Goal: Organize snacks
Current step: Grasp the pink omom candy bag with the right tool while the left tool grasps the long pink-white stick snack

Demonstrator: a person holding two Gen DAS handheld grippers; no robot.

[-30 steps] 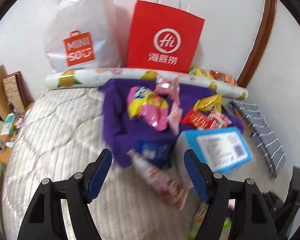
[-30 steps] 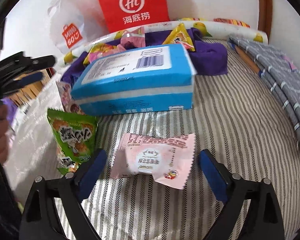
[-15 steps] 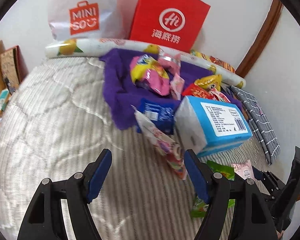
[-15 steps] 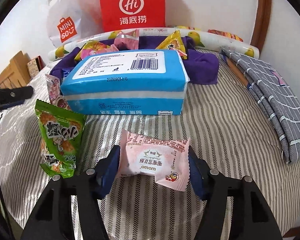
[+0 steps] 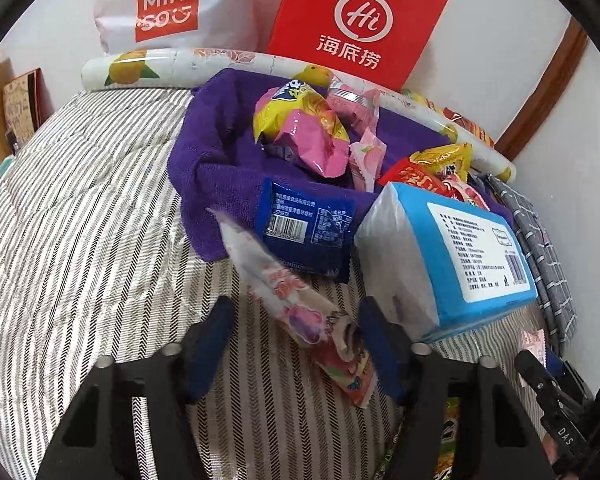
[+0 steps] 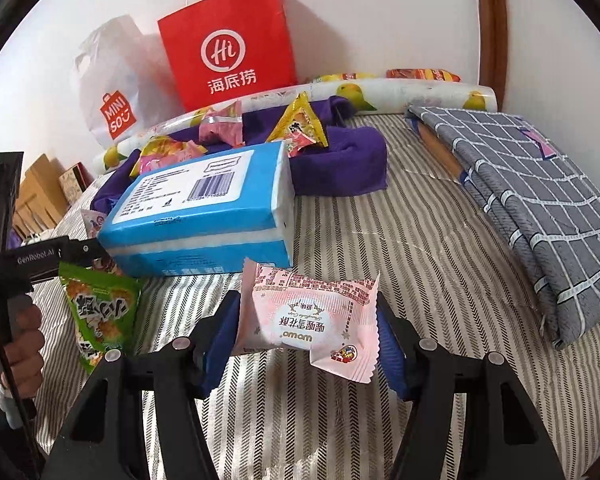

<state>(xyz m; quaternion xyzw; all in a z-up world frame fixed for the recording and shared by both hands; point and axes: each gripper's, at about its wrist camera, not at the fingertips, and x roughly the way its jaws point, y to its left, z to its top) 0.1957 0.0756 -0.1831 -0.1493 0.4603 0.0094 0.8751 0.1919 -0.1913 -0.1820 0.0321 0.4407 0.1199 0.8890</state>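
- On the far left, a white shopping bag (image 6: 112, 92) leans on the wall; a red paper bag (image 6: 230, 46) stands just to its right; a long roll with lemons on it (image 5: 148, 66) lies in front of both.
- A hand (image 6: 18, 344) shows at the left edge of the right camera view; it holds the black handle of the left gripper (image 5: 296, 344); its two blue fingers (image 5: 210, 344) stand wide apart; a long pink and white snack pack (image 5: 300, 300) lies on the striped bed (image 5: 80, 220) between them, with one end close to the right finger; nothing is pinched.
- A green snack bag (image 6: 100, 312) lies near us, just left of the right gripper.
- A purple cloth (image 5: 216, 152) sits in the middle, far back; on it lie a pink and yellow bag (image 5: 300, 124), a dark blue pack (image 5: 308, 228) and a yellow pack (image 6: 300, 128).
- A big blue tissue pack (image 6: 204, 208) lies in front of the cloth; its far end rests on the cloth.
- The right gripper (image 6: 308, 328) is near us; its blue fingers are closed on a pale pink snack pack (image 6: 308, 312), one on each side; the pack looks lifted a bit off the bed, just in front of the tissue pack.
- A grey checked blanket (image 6: 540, 208) lies folded on the far right.
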